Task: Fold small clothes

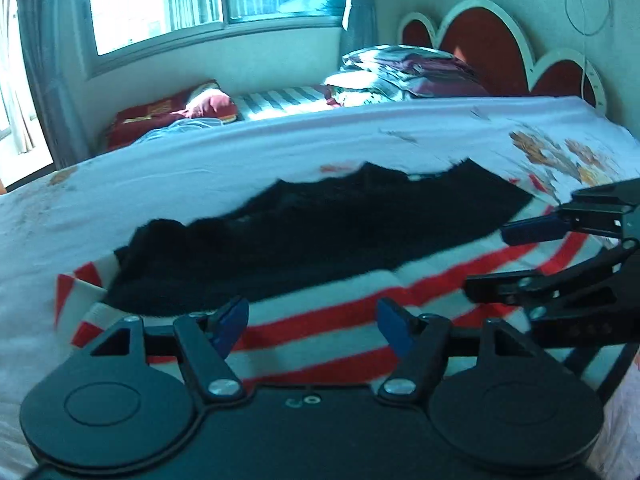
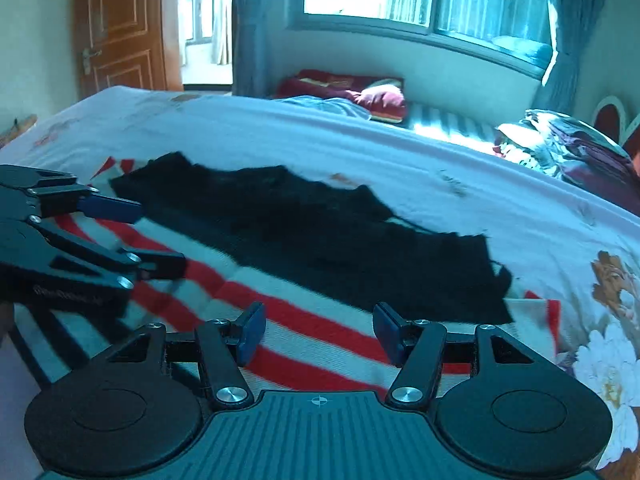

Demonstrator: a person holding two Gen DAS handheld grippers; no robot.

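Black garment [image 1: 320,236] — spread flat on red-and-white striped cloth [image 1: 320,340], on the bed [image 1: 200,168]; bare sheet beyond its far edge. Left gripper [image 1: 312,326] and right gripper [image 2: 318,334] — fingers apart, empty, over the stripes. Door [image 2: 120,24]: right view only; headboard [image 1: 480,28]: clearest in left.

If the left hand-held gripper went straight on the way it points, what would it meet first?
Probably the striped cloth just beyond the open left hand-held gripper, then the black garment lying on it. Height above the cloth is unclear.
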